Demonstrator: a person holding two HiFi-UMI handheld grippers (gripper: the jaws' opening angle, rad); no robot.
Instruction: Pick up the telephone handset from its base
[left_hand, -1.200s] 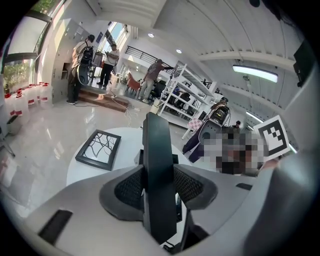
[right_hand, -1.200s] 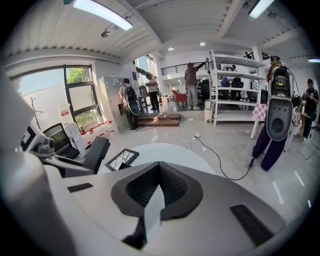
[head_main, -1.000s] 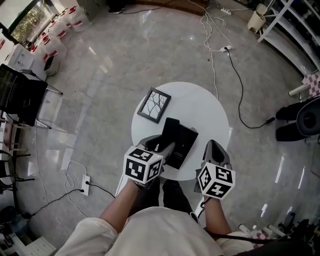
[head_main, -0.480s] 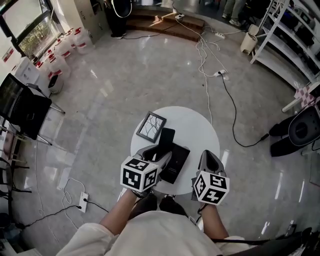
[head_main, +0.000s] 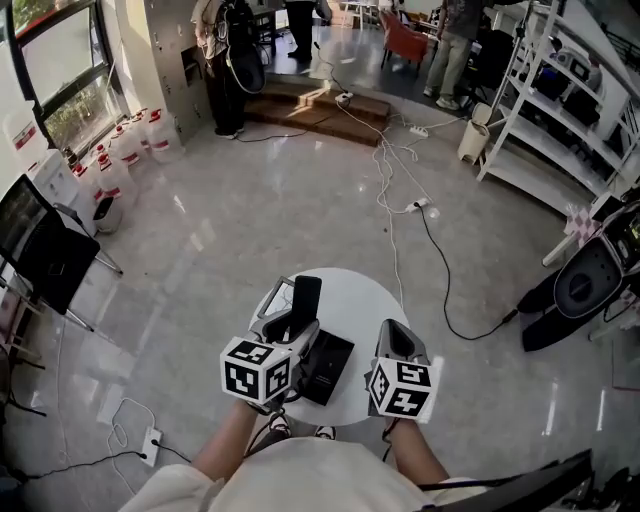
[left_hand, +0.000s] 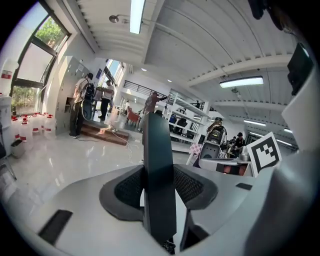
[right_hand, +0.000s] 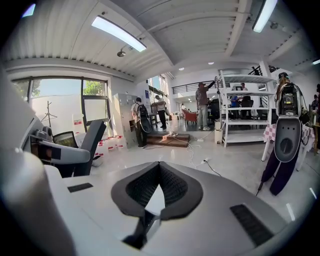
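Note:
My left gripper (head_main: 292, 322) is shut on the black telephone handset (head_main: 305, 296), which hangs in the air over the far left part of the round white table (head_main: 362, 300). In the left gripper view the handset (left_hand: 159, 190) stands upright, on edge, clamped between the dark pads, and the left gripper (left_hand: 159, 172) points out into the room. The black base (head_main: 327, 367) lies on the table just right of that gripper. Over the table's near right edge, my right gripper (head_main: 395, 335) has its tips together and holds nothing, as the right gripper view (right_hand: 159, 164) also shows.
A small picture frame (head_main: 279, 296) lies on the table, partly hidden behind the handset. White cables (head_main: 400, 200) cross the floor beyond the table. A black chair (head_main: 45, 255) stands at the left, a black machine (head_main: 580, 285) and white shelves (head_main: 560, 130) at the right. People stand at the far end.
Both grippers have risen. The handset has come up off the base with the left gripper. The head view has tilted up and now shows more of the room.

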